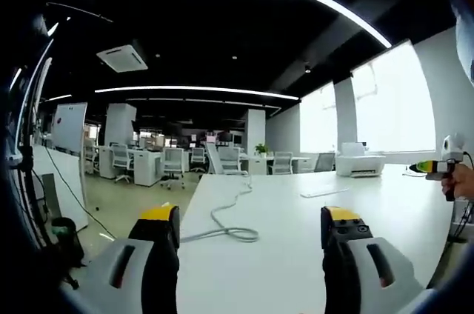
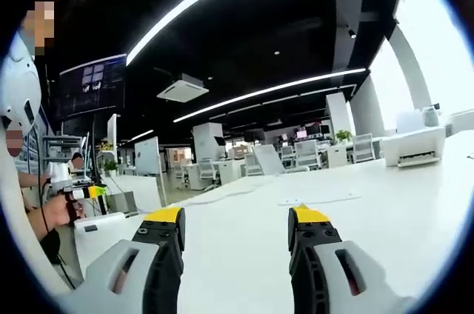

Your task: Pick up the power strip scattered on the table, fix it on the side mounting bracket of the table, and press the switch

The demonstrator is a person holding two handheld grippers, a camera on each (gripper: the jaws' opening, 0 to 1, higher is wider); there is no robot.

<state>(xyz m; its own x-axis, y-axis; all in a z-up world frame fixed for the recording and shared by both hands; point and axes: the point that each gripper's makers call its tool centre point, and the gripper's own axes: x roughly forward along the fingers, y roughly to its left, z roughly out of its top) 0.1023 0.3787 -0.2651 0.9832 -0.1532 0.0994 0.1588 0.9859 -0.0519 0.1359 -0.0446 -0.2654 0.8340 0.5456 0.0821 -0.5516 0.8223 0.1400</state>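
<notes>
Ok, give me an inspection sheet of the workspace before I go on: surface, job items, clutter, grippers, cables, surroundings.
Surface: long white table, mostly bare.
Job's things: power strip and bracket, nothing seen that I can identify.
Clutter: a flat white item lies far down the table; a white printer sits at the far end.
Grippers: left gripper open, empty, above the table; right gripper open, empty, above the table. Another gripper held in a hand shows at the right edge of the left gripper view.
Cables: a grey cable runs along the table and loops ahead of the left jaws.
Surroundings: open office, desks and chairs, whiteboard, bright windows.
</notes>
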